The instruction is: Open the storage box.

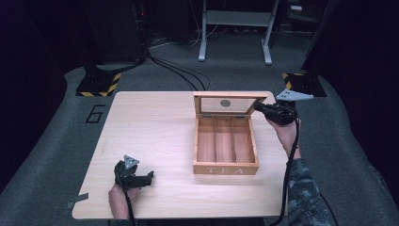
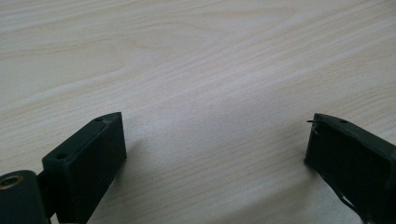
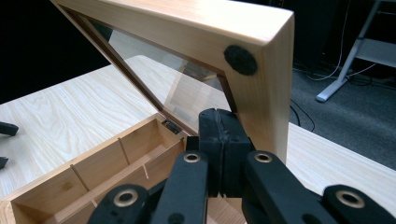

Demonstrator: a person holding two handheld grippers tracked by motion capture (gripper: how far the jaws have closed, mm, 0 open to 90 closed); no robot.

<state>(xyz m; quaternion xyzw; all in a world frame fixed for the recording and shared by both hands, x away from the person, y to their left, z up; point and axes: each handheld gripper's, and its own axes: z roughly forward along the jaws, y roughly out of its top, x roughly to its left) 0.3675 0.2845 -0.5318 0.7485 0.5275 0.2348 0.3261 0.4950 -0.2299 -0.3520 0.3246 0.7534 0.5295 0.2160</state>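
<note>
A lab or recording studio was indicated: a bare wooden bench (image 1: 150, 141) was ringed by black curtains (image 1: 33, 70), with cables (image 1: 179, 70) run across grey carpet (image 1: 56, 141) and hazard-striped stand bases (image 1: 99, 84) set behind.

Wooden tea box (image 1: 226, 162) marked TEA, three bare compartments, glass-paned lid (image 1: 229, 104) raised upright, on table's right half

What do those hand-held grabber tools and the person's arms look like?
Both tools are black. The left gripper and right gripper each carry a grey three-cornered plate on top and trail a black cable. Their jaws are flat black blocks on linked arms with brass-coloured rivets. The right forearm wears a camouflage sleeve.
</note>
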